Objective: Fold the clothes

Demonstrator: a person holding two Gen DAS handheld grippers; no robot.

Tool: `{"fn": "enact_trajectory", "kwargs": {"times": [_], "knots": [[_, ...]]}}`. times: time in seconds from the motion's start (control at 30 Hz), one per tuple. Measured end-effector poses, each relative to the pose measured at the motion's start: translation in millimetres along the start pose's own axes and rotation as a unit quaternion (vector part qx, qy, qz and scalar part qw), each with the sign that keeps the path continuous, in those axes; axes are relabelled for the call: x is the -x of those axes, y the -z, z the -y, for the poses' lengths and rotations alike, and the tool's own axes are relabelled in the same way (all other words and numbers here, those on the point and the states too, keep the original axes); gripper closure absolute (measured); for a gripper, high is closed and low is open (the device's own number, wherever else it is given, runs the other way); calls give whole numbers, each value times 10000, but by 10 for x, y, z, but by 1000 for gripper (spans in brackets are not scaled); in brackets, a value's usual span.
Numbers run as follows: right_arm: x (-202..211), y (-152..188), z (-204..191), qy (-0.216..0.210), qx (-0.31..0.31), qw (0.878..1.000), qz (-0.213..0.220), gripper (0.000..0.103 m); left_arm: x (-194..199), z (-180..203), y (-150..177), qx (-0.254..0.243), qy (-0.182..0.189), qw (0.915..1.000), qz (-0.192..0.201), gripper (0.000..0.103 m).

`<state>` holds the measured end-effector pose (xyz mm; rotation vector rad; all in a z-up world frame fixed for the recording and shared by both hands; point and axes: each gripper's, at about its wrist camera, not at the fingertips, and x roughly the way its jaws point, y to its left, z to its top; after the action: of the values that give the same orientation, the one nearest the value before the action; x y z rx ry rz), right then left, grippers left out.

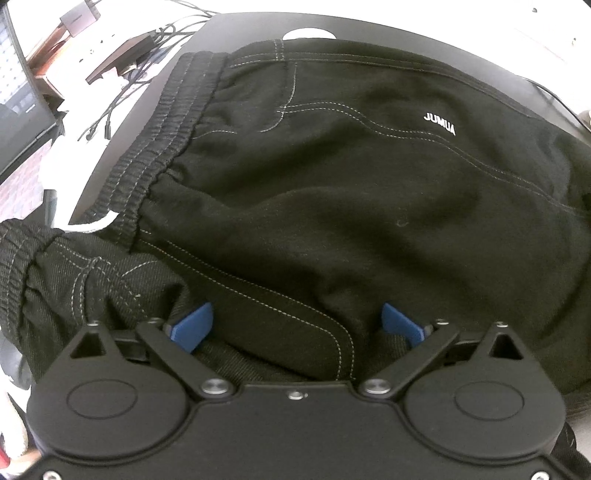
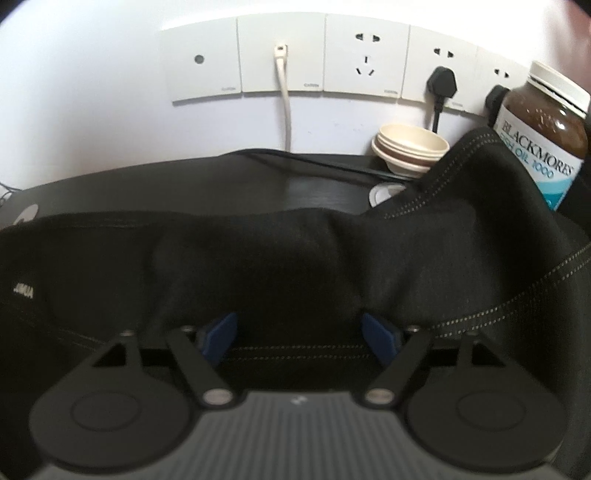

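Nearest the lens, the left gripper (image 1: 297,325) points steeply down at a pair of black trousers (image 1: 332,206), its blue pads (image 1: 192,326) spread wide with a stitched fold of the cloth lying between them, neither pad pressing on it. Those trousers lie spread over a black table (image 1: 369,26); on their left runs the ribbed elastic waistband (image 1: 155,158) with a white drawstring (image 1: 88,227) hanging off its lower end, and further right sits a small white JUMUA logo (image 1: 439,123). Beyond the table's left edge lie loose dark cables (image 1: 122,92).

In the right wrist view, the right gripper (image 2: 299,338) also stands open over the same dark cloth, nothing held, its picture rather blurred. Behind, from the left, come a row of white wall sockets (image 2: 280,59), a white cable (image 2: 285,103), stacked cream bowls (image 2: 408,149) and a brown fish oil bottle (image 2: 543,122), against which a raised part of the trousers leans
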<state>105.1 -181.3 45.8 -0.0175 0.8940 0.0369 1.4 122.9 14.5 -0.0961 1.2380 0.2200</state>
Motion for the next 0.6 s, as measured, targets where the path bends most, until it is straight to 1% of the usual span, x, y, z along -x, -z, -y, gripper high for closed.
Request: {"fn": "enact_trajectory", "kwargs": {"times": [0.03,0.07,0.13,0.27,0.37,0.43,0.5,0.53,0.57,0.6], "knots": [[-9,-7,-11,10,-24,10000,-19,24,2,7,2,4,-4,10000,5,0],[-36,-25,-14,13,-40,10000,-43,17,4,14,5,9,-9,10000,11,0],[-228,-175,30,-22,5,9999,-144,12,8,23,6,-4,-6,10000,4,0],[-483,-508,47,105,-160,9997,-164,12,15,33,19,-15,-4,10000,18,0],[-678,-760,59,165,-225,9994,-187,10,15,34,32,-12,-2,10000,36,0],[-799,-906,76,188,-276,9992,-217,7,18,44,43,-8,0,10000,44,0],[-913,-1049,91,207,-324,9990,-249,7,23,55,48,5,2,10000,44,0],[-930,-1092,93,184,-350,9989,-261,8,25,58,50,7,3,10000,43,0],[-925,-1124,114,149,-454,9986,-234,13,27,61,52,10,5,10000,42,0],[-900,-1151,169,103,-671,9975,-207,14,27,59,53,9,9,10000,49,0]]}}
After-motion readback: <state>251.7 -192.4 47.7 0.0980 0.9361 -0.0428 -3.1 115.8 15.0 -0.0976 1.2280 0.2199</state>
